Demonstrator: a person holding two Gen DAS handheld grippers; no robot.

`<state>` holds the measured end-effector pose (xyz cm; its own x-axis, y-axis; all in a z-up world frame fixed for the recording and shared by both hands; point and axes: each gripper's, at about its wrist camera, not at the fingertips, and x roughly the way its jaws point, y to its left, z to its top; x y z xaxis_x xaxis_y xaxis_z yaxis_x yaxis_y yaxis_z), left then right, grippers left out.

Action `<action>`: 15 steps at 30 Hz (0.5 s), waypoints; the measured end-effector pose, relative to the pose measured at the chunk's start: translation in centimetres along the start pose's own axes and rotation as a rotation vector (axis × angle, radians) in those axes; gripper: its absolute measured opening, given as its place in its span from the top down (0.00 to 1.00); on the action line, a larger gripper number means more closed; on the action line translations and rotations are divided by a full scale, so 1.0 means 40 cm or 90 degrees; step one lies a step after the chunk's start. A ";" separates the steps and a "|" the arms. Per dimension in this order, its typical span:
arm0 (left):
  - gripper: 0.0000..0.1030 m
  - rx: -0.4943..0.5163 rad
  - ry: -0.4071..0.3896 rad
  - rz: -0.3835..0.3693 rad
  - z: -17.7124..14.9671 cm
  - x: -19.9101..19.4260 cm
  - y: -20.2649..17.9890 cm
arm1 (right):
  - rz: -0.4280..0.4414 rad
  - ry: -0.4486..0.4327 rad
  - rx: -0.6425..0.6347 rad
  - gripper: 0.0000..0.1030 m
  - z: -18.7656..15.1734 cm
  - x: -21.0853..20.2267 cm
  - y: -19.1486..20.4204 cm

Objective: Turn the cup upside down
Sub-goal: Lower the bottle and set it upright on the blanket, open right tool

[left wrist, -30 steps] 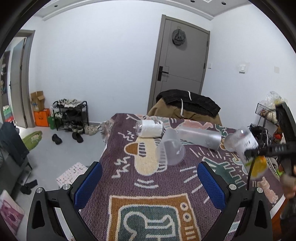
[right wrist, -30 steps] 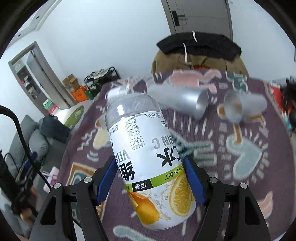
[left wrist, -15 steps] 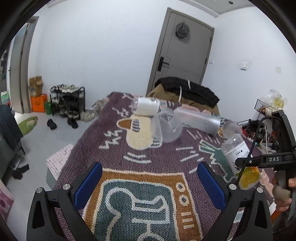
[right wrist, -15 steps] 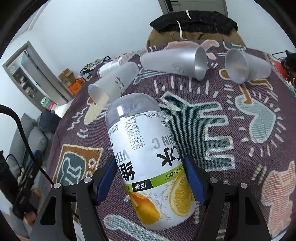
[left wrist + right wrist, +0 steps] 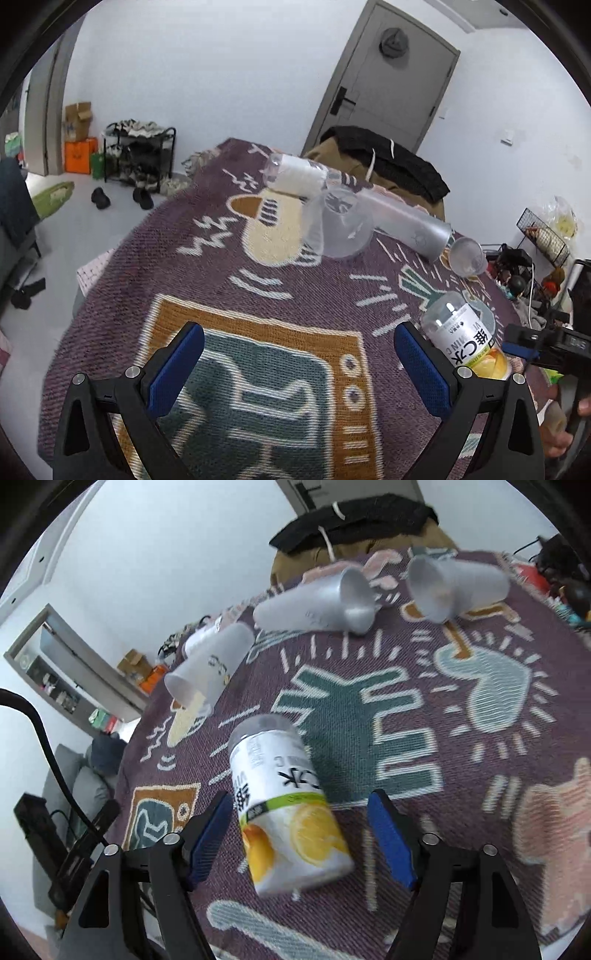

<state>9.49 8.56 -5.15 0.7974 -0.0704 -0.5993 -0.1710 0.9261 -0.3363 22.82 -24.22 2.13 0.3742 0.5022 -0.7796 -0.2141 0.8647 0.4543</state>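
The cup [image 5: 291,812], a cut bottle with a lemon label and a clear closed end, stands on the patterned cloth [image 5: 406,709] with the closed end up, leaning slightly. My right gripper [image 5: 301,834] is open around it. The left pad sits close to the cup's side, and the right pad [image 5: 388,838] is clearly apart from it. In the left wrist view the same cup [image 5: 461,343] stands at the right, with one blue right finger [image 5: 519,349] beside it. My left gripper [image 5: 295,350] hangs open over the cloth with nothing in it.
Lying on the cloth are a frosted cup [image 5: 210,664], a long silver tumbler [image 5: 317,602] and another frosted cup [image 5: 454,587]. A white-labelled bottle [image 5: 299,175] lies at the far end. A chair with a dark jacket [image 5: 388,166] stands behind, and a wire basket [image 5: 543,236] stands right.
My right gripper came down to the cloth with the lemon cup and opened, letting it go. My left gripper tilted down and drew nearer the table's front.
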 end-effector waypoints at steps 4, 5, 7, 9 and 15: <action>0.00 0.008 0.019 -0.027 0.003 0.018 -0.055 | -0.024 -0.029 -0.007 0.23 -0.022 -0.056 -0.021; 0.00 0.013 0.026 -0.036 0.006 0.023 -0.074 | -0.030 -0.034 -0.010 0.23 -0.028 -0.068 -0.025; 0.01 0.021 0.036 -0.051 0.011 0.031 -0.106 | -0.039 -0.047 -0.017 0.23 -0.045 -0.093 -0.034; 0.01 0.031 0.049 -0.063 0.017 0.041 -0.145 | -0.047 -0.064 -0.020 0.23 -0.067 -0.120 -0.045; 0.02 0.040 0.073 -0.079 0.034 0.064 -0.219 | -0.026 -0.107 -0.033 0.23 -0.121 -0.157 -0.069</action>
<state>13.83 0.75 -2.75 0.7388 -0.2242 -0.6355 -0.0360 0.9286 -0.3694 16.70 -29.76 3.69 0.5286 0.4633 -0.7113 -0.2404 0.8853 0.3980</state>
